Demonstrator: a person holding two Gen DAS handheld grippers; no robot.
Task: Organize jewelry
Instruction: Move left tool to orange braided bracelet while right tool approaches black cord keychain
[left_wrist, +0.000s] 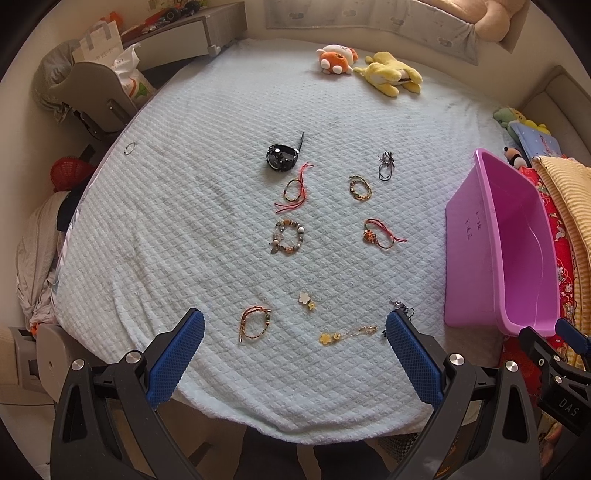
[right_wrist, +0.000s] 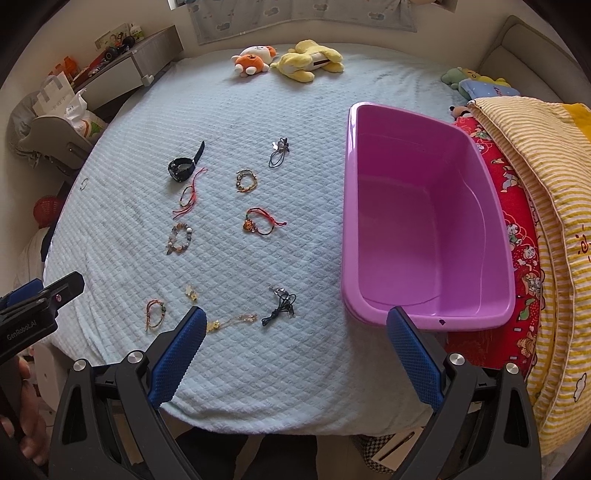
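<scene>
Several pieces of jewelry lie spread on the pale blue bed cover (left_wrist: 184, 221) in the left wrist view: a black watch (left_wrist: 281, 158), a red cord bracelet (left_wrist: 293, 190), a beaded bracelet (left_wrist: 289, 237), a braided bracelet (left_wrist: 255, 322) and a flower chain (left_wrist: 347, 334) nearest the camera. The left gripper (left_wrist: 294, 332) hovers over the near edge of the bed with its jaws spread wide and nothing between them. A pink tub (left_wrist: 476, 258) sits on the bed to the right of the jewelry, with faint handwriting on its side wall too small to read. At the lower right edge a black part of the other tool bears the letters "DAS". In the right wrist view, the right gripper (right_wrist: 296, 328) also has its jaws spread and empty, above the near edge of the bed between the jewelry and the pink tub (right_wrist: 349, 221). A dark cord tangle (right_wrist: 280, 305) lies near the tub's near corner, the watch (right_wrist: 181, 168) farther back. At the left edge the other tool reads "GenRobot.AI". Two plush toys (right_wrist: 288, 59) rest at the far end of the bed.
</scene>
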